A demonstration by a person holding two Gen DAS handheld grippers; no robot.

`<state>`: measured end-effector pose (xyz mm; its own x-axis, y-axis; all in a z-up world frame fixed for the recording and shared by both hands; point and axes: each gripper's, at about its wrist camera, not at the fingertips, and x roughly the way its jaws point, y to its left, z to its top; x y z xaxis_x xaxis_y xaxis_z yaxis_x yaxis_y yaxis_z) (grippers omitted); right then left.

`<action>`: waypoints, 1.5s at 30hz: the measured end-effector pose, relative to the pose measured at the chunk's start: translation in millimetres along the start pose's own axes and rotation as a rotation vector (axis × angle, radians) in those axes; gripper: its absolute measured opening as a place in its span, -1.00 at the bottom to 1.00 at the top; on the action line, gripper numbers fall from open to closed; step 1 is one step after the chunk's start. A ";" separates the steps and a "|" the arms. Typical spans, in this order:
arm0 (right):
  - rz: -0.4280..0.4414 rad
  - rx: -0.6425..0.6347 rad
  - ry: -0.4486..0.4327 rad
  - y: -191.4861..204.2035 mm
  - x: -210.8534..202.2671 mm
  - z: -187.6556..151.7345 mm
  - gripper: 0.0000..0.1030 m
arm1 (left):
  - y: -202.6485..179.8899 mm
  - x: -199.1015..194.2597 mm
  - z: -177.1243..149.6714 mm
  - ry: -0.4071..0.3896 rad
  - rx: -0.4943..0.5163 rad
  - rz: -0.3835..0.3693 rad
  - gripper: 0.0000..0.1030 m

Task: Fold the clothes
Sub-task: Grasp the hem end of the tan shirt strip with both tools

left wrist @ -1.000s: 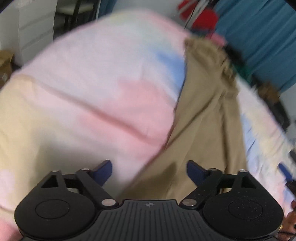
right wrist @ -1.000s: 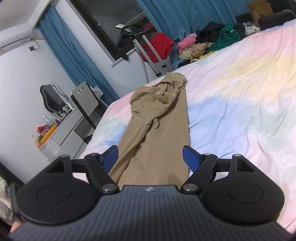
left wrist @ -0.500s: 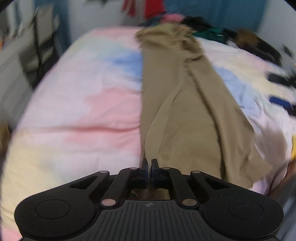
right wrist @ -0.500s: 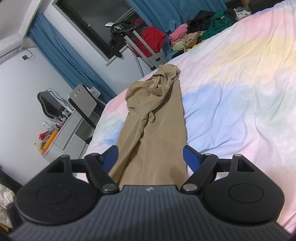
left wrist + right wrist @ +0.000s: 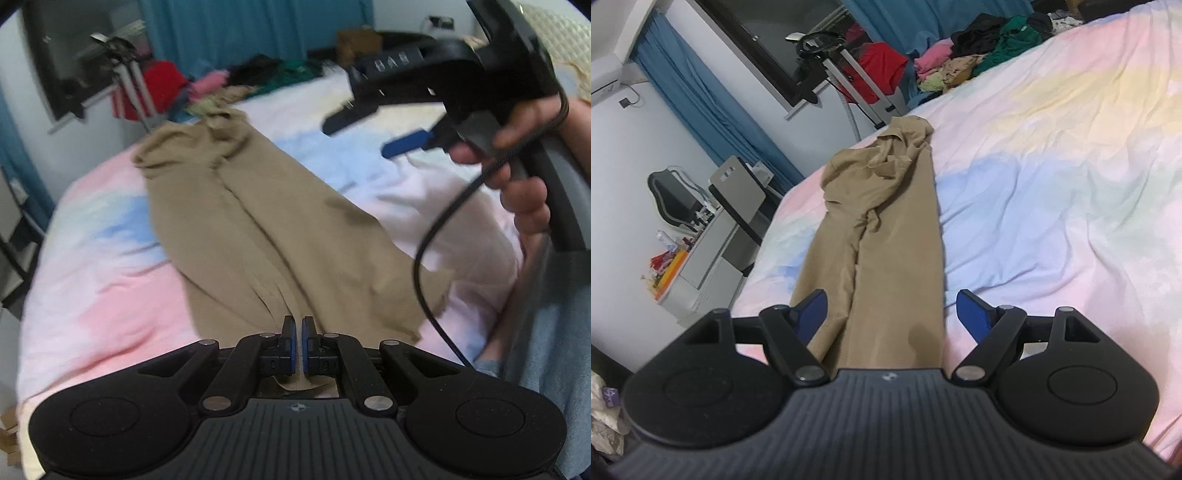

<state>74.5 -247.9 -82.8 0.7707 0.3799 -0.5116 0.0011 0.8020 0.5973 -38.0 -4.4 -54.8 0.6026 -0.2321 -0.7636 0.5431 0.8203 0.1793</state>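
Observation:
Tan trousers (image 5: 258,229) lie lengthwise on a pastel tie-dye bed sheet (image 5: 103,288), waistband bunched at the far end. My left gripper (image 5: 299,341) is shut on the near hem of the trousers, with fabric pinched between its blue pads. In the right wrist view the trousers (image 5: 886,258) run away from me, and my right gripper (image 5: 897,312) is open above their near end, holding nothing. The right gripper also shows in the left wrist view (image 5: 424,122), held in a hand above the bed at right.
A pile of mixed clothes (image 5: 979,59) lies at the bed's far end. A metal stand with a red garment (image 5: 871,70) and blue curtains (image 5: 716,122) stand behind. A desk and chair (image 5: 713,221) are left of the bed. The sheet (image 5: 1052,184) spreads to the right.
My left gripper has shut on the trousers' near hem and swung round to face along them. My right gripper has stayed open and moved slightly closer over the near end.

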 end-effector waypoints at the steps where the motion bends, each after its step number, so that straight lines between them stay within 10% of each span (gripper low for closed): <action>1: -0.003 0.003 0.003 -1.0 0.6 -0.3 0.55 | -0.8 5.7 0.2 0.014 -0.004 -0.018 -0.91; 6: -0.007 0.005 0.030 -3.3 1.5 -3.0 0.55 | 5.7 30.9 -3.0 0.108 -0.050 -0.131 -0.51; 8: 0.014 0.028 0.052 -6.8 1.4 -5.5 0.55 | 12.1 29.6 -4.5 0.112 -0.088 -0.166 0.16; 16: 0.126 0.255 0.144 -36.2 -5.7 -32.3 0.55 | 89.3 14.7 -21.3 -0.011 -0.521 -0.330 0.61; 26: 0.118 0.310 0.176 -41.5 7.1 -47.0 0.53 | 170.4 67.9 -54.9 0.054 -1.061 -0.314 0.62; 37: 0.154 0.375 0.336 -42.2 32.9 -67.8 0.37 | 128.4 70.7 -49.1 0.111 -0.940 -0.475 0.65; 45: 0.124 0.326 0.381 -24.8 13.4 -88.0 0.14 | 106.7 67.0 -47.6 0.177 -0.863 -0.465 0.15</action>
<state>28.7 -222.1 -158.8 0.4904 0.6526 -0.5776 0.1702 0.5783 0.7979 32.5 92.5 -116.3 0.3033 -0.6031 -0.7378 0.0495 0.7832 -0.6198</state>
